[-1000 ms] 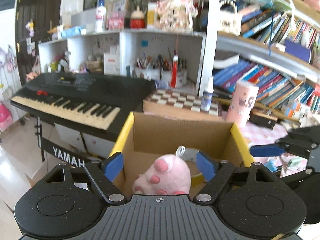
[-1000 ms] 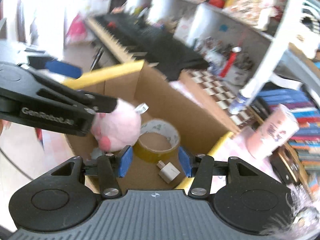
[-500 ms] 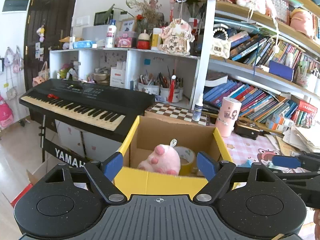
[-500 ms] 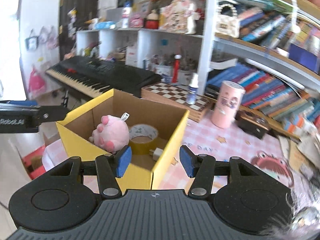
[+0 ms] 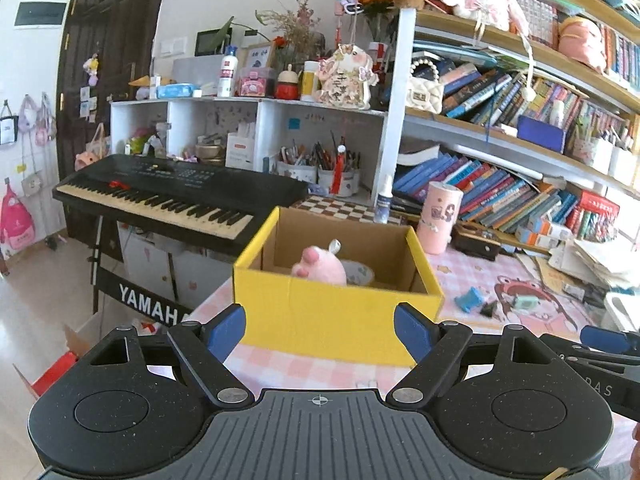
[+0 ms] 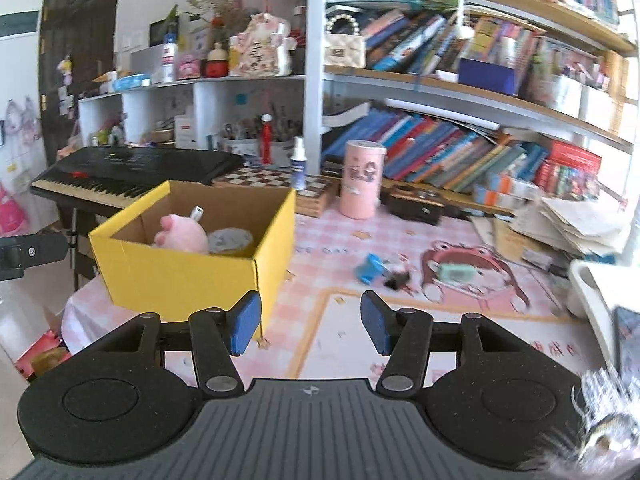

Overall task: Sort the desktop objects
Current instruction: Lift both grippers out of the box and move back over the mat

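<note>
Versus a second ago: both grippers have drawn back from the yellow cardboard box [image 5: 336, 312]. Earlier each camera looked straight down into the box at close range; now the whole box shows, standing on the pink checked tablecloth [image 6: 400, 236] at the table's left end, beside the black Yamaha keyboard [image 5: 168, 196]. The right-wrist view, tilted and blurred earlier, is now level.

Box contents: pink plush toy [image 5: 320, 268], paw pads up and white tag showing, with the tape roll [image 6: 231, 240] just beside it. The white adapter seen earlier on the box floor is hidden by the near wall.

Left gripper [image 5: 320, 326]: jaws wide apart, blue pads clear of everything, nothing between them; the box front sits behind the gap, not touched.

Right gripper [image 6: 311, 326]: jaws partly apart, narrower than the left, nothing held; only tablecloth shows through the gap. Its left pad lies in front of the box's near corner; contact cannot be told.

Still on the cloth, right of the box: small blue object [image 6: 370, 267], black binder clip [image 6: 396, 280], pale green item [image 6: 456, 272]. A pink cylinder [image 6: 363, 179] stands near the chessboard [image 6: 276, 184].
</note>
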A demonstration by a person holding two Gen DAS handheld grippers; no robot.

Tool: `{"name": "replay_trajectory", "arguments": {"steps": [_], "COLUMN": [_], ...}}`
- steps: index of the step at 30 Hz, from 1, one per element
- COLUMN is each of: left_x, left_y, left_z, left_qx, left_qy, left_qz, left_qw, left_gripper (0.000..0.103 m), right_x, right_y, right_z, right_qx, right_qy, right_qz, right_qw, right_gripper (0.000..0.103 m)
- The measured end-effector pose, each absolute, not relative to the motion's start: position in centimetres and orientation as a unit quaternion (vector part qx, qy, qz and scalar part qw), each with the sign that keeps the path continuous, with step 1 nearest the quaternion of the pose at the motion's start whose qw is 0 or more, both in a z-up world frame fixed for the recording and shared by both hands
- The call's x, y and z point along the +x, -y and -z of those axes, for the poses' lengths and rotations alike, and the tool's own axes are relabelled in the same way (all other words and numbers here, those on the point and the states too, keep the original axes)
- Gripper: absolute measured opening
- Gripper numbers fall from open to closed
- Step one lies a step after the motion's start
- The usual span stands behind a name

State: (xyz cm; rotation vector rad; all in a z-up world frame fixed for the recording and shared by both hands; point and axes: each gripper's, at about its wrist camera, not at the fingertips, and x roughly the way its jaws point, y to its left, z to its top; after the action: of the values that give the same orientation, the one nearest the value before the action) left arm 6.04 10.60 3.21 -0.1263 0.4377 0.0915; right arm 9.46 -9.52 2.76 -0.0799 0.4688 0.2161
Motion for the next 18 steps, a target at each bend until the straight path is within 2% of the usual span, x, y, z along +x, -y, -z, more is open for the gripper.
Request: {"name": "replay_trajectory", "arguments": {"steps": [18], "left_x": [3.4], "left_y": [-5.2], "left_z": [-0.5], "left_qx": [-0.01], "left_qy": [-0.257], "left_qz": [0.041], "left_qw": [0.966], "left_gripper": [0.083], "right_x": [2.9], "right_y": [13.1], "right_z": [0.1], "right_qx": [-0.039], "right_qy": [-0.27], "right_qz": [-0.042], "right_qw": [0.961], "right_gripper": [0.06]}}
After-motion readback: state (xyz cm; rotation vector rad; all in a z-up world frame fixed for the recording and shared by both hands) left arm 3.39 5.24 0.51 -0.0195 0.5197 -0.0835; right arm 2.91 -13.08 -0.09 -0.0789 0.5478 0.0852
